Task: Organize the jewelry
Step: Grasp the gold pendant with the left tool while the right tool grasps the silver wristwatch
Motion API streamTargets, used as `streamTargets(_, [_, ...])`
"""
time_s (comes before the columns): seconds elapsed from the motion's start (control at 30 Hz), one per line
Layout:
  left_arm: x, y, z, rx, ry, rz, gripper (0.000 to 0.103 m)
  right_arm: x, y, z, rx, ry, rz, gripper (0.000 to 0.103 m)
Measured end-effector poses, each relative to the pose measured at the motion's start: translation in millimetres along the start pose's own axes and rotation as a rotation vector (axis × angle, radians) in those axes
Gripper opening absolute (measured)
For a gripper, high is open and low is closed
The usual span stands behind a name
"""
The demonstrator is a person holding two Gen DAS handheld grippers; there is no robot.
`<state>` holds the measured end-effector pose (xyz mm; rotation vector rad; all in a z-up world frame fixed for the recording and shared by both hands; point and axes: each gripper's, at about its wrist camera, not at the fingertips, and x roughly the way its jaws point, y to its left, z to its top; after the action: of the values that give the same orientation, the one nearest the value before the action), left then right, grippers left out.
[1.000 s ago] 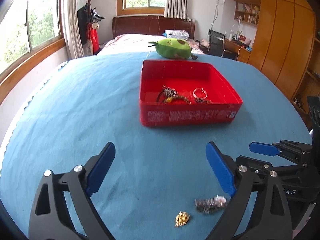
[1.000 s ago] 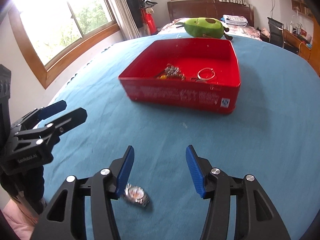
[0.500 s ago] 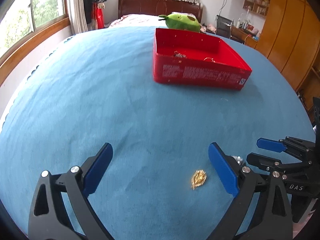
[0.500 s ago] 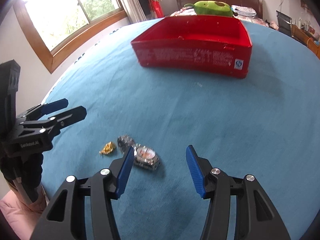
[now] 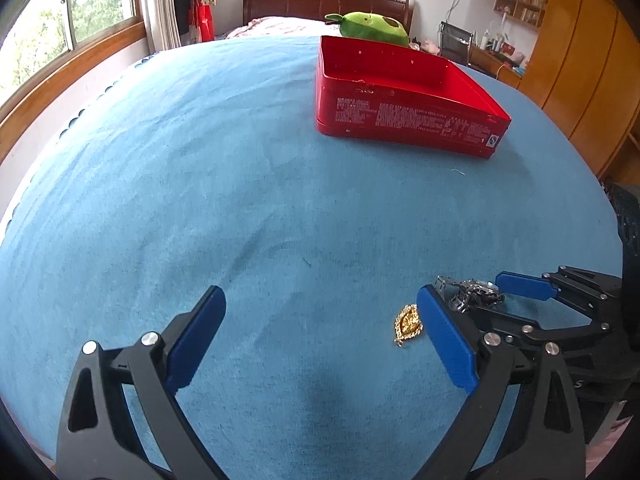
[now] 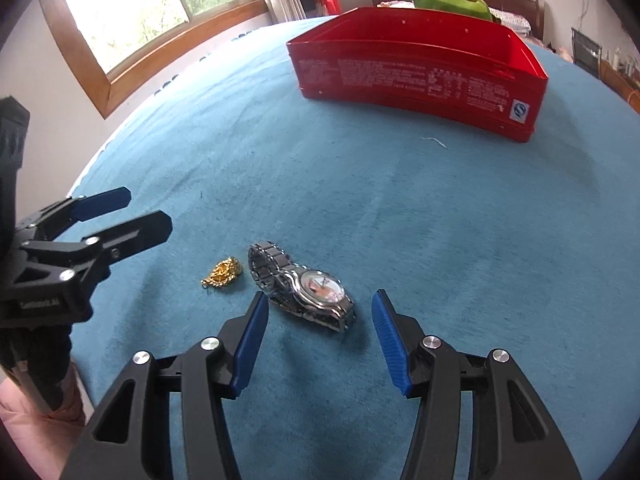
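Right tool [image 6: 316, 338] spread, blue pads either side of the silver metal-band wristwatch [image 6: 308, 292], not touching it. Left tool [image 5: 320, 344] spread wide, empty, the small gold pendant [image 5: 407, 324] just inside its right pad. Watch and pendant lie side by side, apart, on the blue-cloth bench [image 5: 240, 200]. Farther off, red rectangular tin box [image 6: 420, 72]; green plush toy [image 6: 452, 2] behind it.

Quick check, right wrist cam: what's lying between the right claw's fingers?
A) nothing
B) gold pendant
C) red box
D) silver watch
D: the silver watch lies on the blue cloth between the open fingers of the right claw, pads not touching it; the gold pendant sits to its left, outside them.
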<state>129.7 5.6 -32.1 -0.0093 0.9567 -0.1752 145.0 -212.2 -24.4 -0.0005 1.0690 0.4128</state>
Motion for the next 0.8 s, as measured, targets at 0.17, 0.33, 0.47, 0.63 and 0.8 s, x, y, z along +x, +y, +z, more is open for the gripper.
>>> streamTargets(0.17, [2,2,0,-0.011,0.008,-0.004,0.096,6,11,2,-0.057,-0.005,-0.007,0.044])
streamTargets(0.33, [2,-1,1,-0.002,0.011,-0.008,0.096,4,11,0,-0.061,-0.007,0.019,0.032])
streamTargets(0.47, [4,-6,1,0.011,0.020,-0.024,0.096,-1,3,-1,-0.017,-0.012,0.031,0.025])
streamTargets(0.63, [9,-14,-1,0.039,0.048,-0.057,0.096,-10,-24,-5,0.078,-0.022,0.031,0.024])
streamTargets(0.8, [18,-26,-6,0.077,0.103,-0.116,0.093,-19,-52,-9,0.164,-0.045,-0.007,0.024])
